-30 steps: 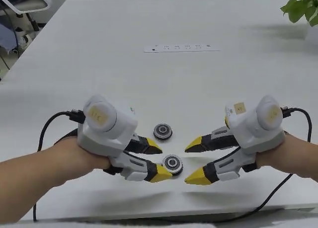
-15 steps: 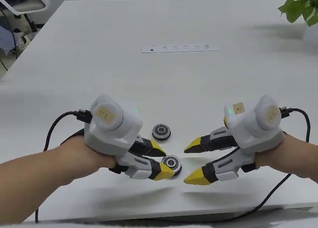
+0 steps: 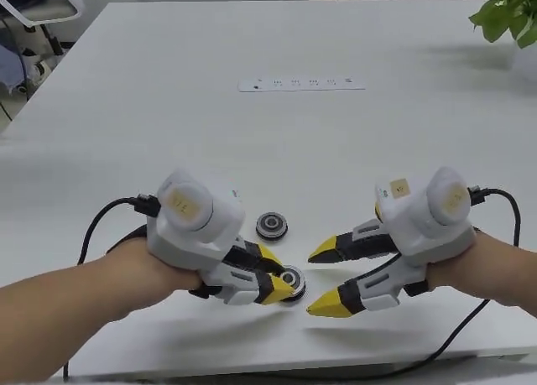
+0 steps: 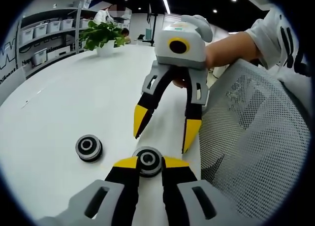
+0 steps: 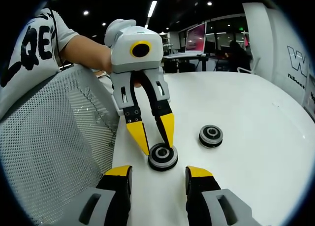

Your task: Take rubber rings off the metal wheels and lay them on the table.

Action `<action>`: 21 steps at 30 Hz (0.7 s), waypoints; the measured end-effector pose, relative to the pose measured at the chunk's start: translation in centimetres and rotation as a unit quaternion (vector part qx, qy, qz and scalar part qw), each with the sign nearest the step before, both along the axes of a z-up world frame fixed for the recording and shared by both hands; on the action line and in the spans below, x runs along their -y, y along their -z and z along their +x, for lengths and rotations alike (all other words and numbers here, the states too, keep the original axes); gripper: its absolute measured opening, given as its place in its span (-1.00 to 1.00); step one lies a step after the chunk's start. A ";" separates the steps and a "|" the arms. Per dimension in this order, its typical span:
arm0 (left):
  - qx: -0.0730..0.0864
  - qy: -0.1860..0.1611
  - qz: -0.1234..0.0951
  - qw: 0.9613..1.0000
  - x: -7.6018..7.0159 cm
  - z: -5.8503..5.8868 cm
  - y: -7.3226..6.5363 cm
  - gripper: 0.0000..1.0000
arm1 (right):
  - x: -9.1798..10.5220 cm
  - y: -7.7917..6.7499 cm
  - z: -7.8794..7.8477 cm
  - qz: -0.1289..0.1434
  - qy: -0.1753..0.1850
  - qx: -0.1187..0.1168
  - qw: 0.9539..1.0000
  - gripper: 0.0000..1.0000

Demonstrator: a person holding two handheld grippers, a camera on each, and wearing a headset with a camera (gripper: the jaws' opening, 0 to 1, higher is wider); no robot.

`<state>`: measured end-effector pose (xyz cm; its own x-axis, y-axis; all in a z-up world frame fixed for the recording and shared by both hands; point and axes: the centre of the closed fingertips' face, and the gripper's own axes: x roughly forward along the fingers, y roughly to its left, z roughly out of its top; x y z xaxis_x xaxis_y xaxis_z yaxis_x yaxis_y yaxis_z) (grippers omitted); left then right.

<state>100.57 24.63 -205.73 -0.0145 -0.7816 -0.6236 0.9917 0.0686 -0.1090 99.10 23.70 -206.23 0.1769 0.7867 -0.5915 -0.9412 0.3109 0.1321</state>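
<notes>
The rubber ring [image 5: 163, 163] is not off yet: it sits as a dark band around the near wheel [image 4: 148, 160], which lies flat on the white surface [image 3: 352, 167], close to its front edge. A far wheel [image 3: 271, 226] lies just beside it, a little further in, untouched and with its own ring on.

My left claw [image 3: 275, 276] is clenched on the near wheel. In the left gripper view its two yellow tips press against opposite sides of the wheel, and the wheel rests on the surface between them. My right claw [image 3: 319, 280] is released and grasps nothing. Its jaws stand wide apart and point at the same wheel from the other side, close to it but not touching.

I judge this to be the very start of the first ring's removal: one claw pins the wheel, the other is lined up to peel.

The next move calls for my right claw to come in low, catch only the rubber at the rim and not the metal under it, then close and pull the ring up and away while my left claw keeps the wheel from lifting or spinning. The ring looks thin and snug, so the bite has to be shallow and exact. Once free, the ring goes on a bare patch of surface, apart from both wheels.
</notes>
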 end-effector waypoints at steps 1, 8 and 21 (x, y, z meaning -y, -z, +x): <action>0.002 -0.001 0.000 1.000 0.0 0.0 0.0 -0.78 | 0.0 0.0 0.0 0.000 0.000 -0.001 1.000 -0.17; 0.019 0.004 -0.003 1.000 0.0 0.0 0.1 -0.81 | 0.0 0.1 0.0 -0.002 0.001 -0.001 1.000 -0.17; 0.061 0.028 0.000 0.998 0.1 0.0 0.2 -0.84 | 0.0 0.2 0.2 -0.002 0.005 -0.001 1.000 -0.20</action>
<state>100.53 24.56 -205.93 0.0178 -0.7816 -0.6235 0.9998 0.0128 0.0125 99.30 23.71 -206.42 0.1833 0.7830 -0.5943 -0.9382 0.3200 0.1322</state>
